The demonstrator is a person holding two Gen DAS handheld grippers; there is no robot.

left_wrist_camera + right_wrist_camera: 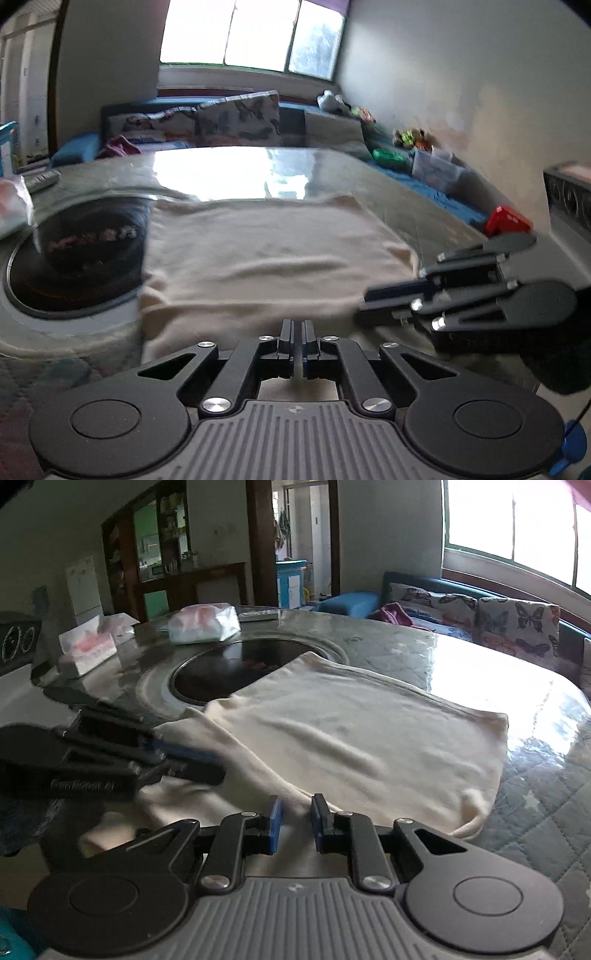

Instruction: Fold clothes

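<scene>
just ahead of both jaws lies the cream garment (332,738).

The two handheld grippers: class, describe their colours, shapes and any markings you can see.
Both are matte black linkage grippers with silver rivets and round discs either side of a grey ribbed body. The right gripper has blue pads on its fingers. The left gripper has slim black fingers with a blue edge; the right wrist view shows blurred white lettering on its side. No sleeve is clearly visible.
</scene>
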